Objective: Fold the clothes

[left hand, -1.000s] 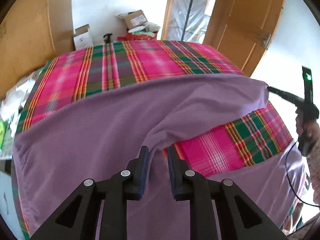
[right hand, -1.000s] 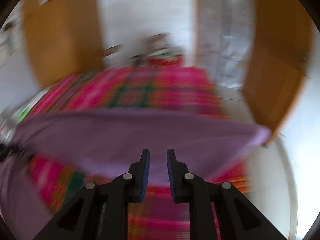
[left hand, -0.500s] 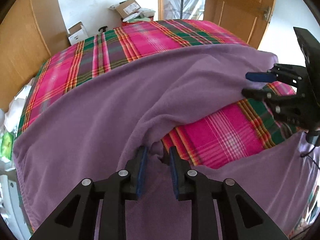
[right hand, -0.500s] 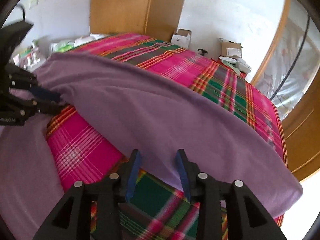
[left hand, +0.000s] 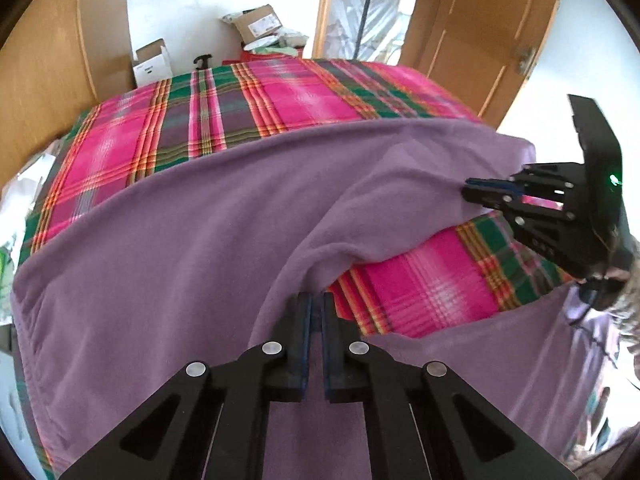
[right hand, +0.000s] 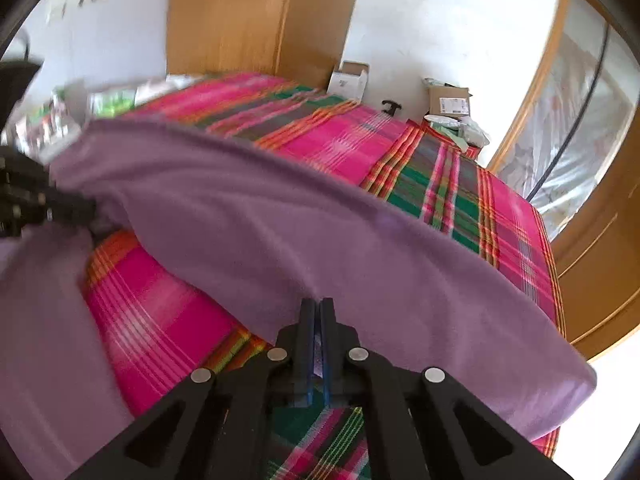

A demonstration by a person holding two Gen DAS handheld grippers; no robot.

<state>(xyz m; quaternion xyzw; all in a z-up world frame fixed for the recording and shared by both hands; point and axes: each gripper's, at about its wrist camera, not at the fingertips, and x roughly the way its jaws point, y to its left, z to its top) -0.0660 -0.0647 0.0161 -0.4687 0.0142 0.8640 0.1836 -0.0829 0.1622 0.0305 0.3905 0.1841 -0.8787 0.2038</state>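
Note:
A purple garment (left hand: 192, 240) lies spread over the pink and green plaid bedspread (left hand: 280, 92), with one part folded over so a patch of plaid shows beneath. My left gripper (left hand: 316, 308) is shut on the fold's near corner, purple cloth pinched between its pads. In the left wrist view my right gripper (left hand: 470, 192) bites the same fold's edge further right. The right wrist view shows my right gripper (right hand: 317, 308) shut on the edge of the purple garment (right hand: 280, 220), with my left gripper (right hand: 86, 208) at the far left edge, gripping the cloth.
Cardboard boxes (left hand: 256, 26) and clutter stand on the floor beyond the bed's far end. A wooden wardrobe (left hand: 60, 48) rises on the left and a wooden door (left hand: 480, 32) on the right. Packets (right hand: 112, 100) lie beside the bed.
Both grippers' jaws have closed on the purple cloth. The right gripper moved in from the side to the folded edge and rolled.

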